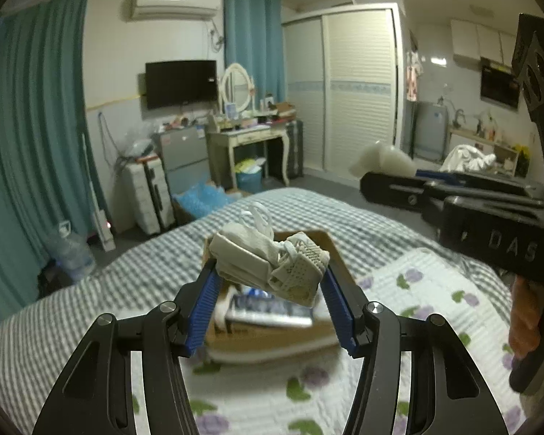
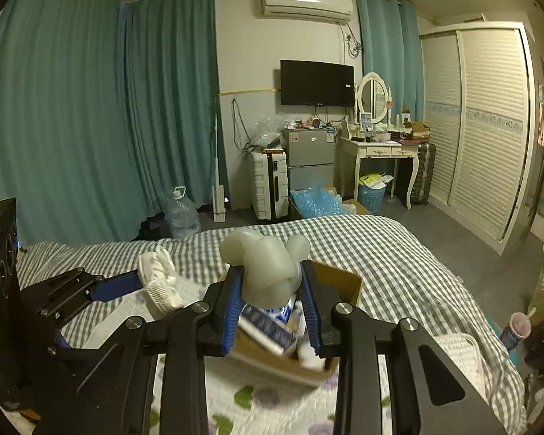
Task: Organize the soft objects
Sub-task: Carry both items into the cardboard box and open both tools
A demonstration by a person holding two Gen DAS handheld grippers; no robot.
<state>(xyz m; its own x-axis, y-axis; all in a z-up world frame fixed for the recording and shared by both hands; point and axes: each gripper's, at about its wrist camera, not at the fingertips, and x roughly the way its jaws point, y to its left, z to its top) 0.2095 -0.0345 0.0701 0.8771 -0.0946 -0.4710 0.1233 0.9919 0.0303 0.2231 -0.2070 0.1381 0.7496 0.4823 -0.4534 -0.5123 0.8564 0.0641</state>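
Right under my cameras lies a white quilt (image 1: 257, 391) with purple flowers, spread over a grey checked bedspread (image 1: 90, 290). On it sits an open cardboard box (image 2: 341, 282) with packets inside. My left gripper (image 1: 268, 268) has its blue pads (image 1: 205, 311) clamped on a pale mesh shoe (image 1: 272, 257), held in the air over the box. My right gripper (image 2: 272, 282) has its jaws closed on a soft, translucent grey toy (image 2: 264, 264) with rounded lobes, also above the box. From the right wrist I see the shoe off to the left, near the toy but apart from it.

Past the foot of the bed I get grey floor, a water jug (image 2: 181, 214), a white suitcase (image 2: 268, 185), blue bubble wrap (image 2: 315, 201) and a blue basket (image 2: 371, 195). Further back, a small grey fridge (image 2: 310, 156), a cream dressing table (image 2: 380, 152) with an oval mirror (image 2: 373, 96), a dark wall television (image 2: 317, 82), an air conditioner (image 2: 306, 5), teal curtains (image 2: 90, 116) and a louvred wardrobe (image 2: 489, 127).
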